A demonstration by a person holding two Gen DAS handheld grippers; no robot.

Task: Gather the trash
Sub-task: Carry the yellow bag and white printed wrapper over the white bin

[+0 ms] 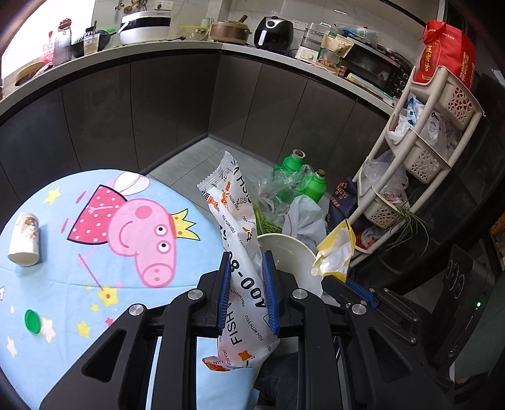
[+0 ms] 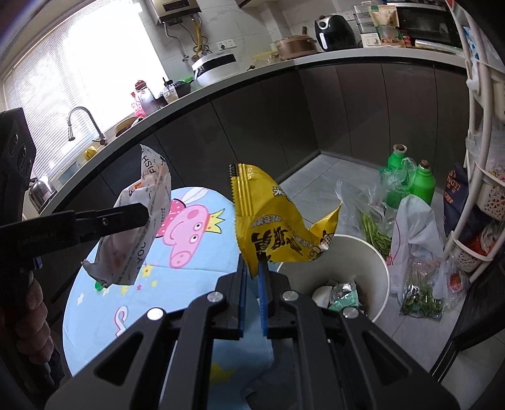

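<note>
Two green bottles [image 2: 410, 179] stand beside a white rack [image 1: 432, 138] on the floor.

Bright blinded window [image 2: 63, 63] over sink counter [image 2: 221, 82]; dark grey cabinet fronts [image 1: 176, 94]; pale tiled floor [image 2: 331, 170]; white tiled wall [image 2: 252, 25].

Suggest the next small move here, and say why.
Probably carry the right gripper a little rightward and open it: it is shut on the yellow snack wrapper, which hangs beside the white bin, not yet over its opening.

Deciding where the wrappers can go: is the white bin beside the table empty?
Not empty: the right wrist view shows crumpled green-and-silver packaging and something white lying inside the white bin.
</note>
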